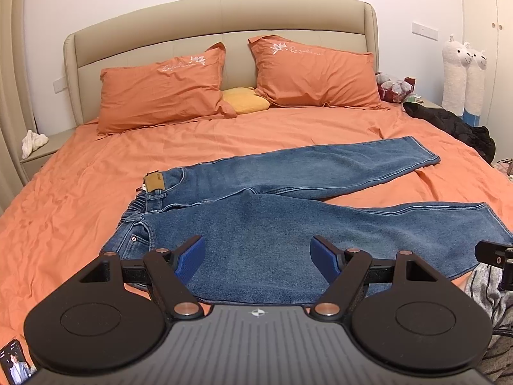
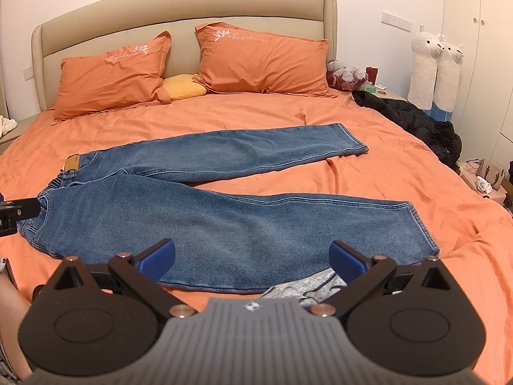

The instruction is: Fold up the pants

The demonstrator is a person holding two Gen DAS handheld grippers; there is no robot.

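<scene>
Blue jeans [image 1: 288,211] are seen spread flat on the orange bed sheet [image 1: 80,192], waistband toward 9 o'clock, legs splayed toward 3 o'clock. Left gripper [image 1: 258,258] is held above the near leg, fingers wide apart, nothing gripped. Right gripper [image 2: 251,261] likewise parted, empty, over the near hem edge.

free: orange sheet [image 2: 400,173] around jeans [image 2: 224,224] | obstacles: pillows [image 2: 263,61] at headboard, black jacket [image 2: 416,122] right edge
</scene>
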